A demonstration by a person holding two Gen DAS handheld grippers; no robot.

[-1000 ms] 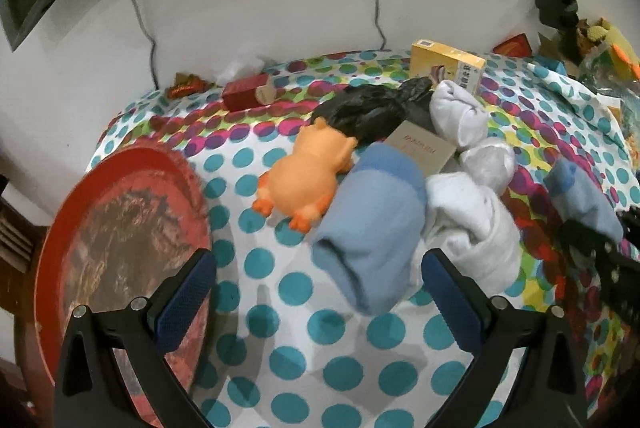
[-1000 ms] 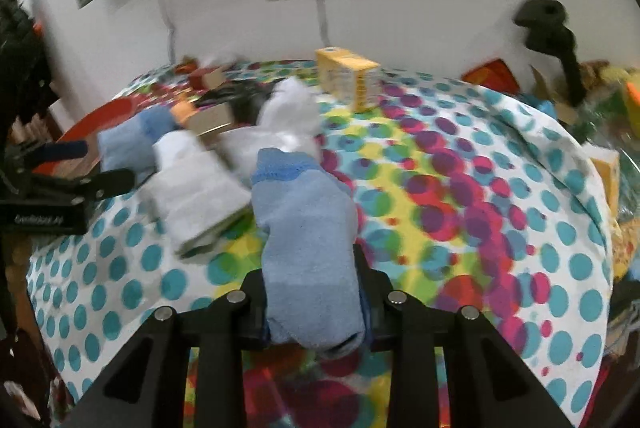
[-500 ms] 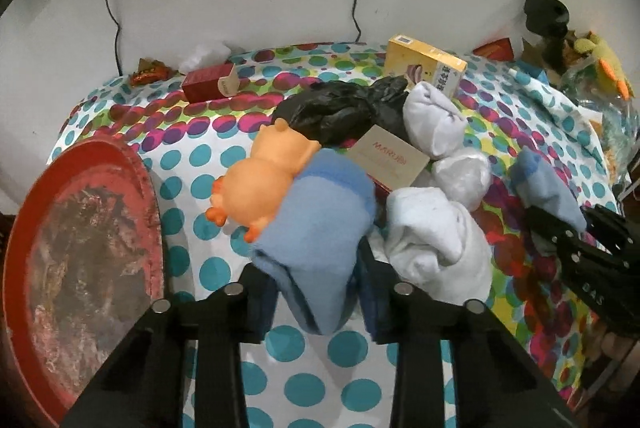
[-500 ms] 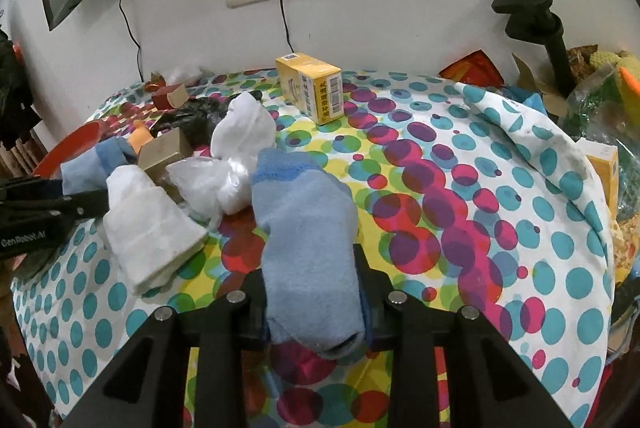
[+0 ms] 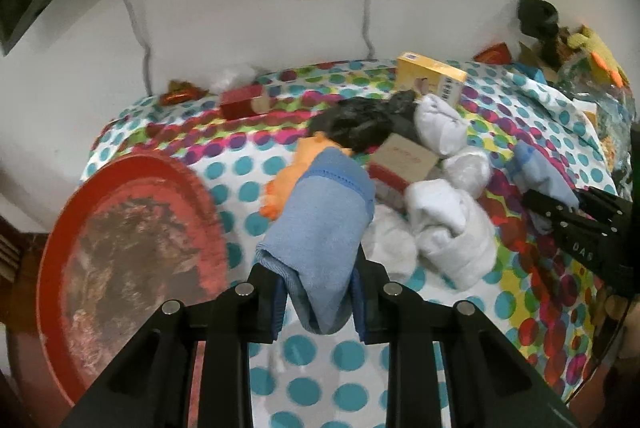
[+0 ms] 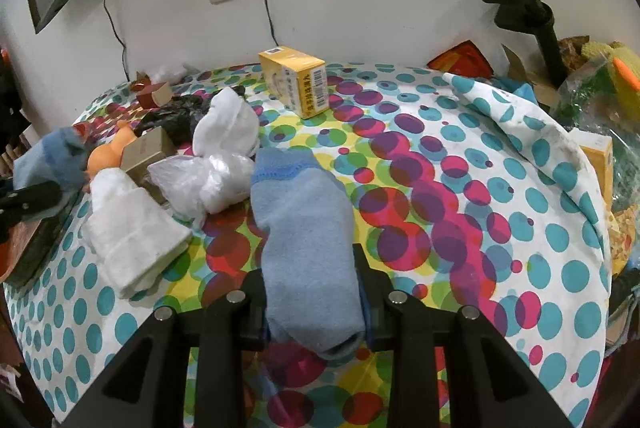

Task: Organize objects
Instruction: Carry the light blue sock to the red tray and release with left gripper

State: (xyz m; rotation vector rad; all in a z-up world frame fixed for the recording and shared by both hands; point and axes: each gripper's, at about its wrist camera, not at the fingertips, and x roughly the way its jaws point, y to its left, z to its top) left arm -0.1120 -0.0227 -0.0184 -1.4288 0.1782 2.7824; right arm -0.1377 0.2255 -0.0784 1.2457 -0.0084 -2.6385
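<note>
Left to right: a round red tray [image 5: 132, 248] lay at the worktop's [image 5: 348, 352] left edge. The left hand-held gripper [image 5: 320, 302], its jaws just closed, pinched one light-blue knitted sock [image 5: 324, 224], lifted beside an orange rubber toy [image 5: 288, 179]. White folded socks [image 6: 132, 240] and a clear plastic bag [image 6: 208, 179] lay between. The right hand-held gripper [image 6: 312, 308] was clamped on a second light-blue sock [image 6: 304, 240] above the spotted cloth. Risk: each soft sock was held only near one end and could slip free, or the hanging part could drag neighbouring clutter.
</note>
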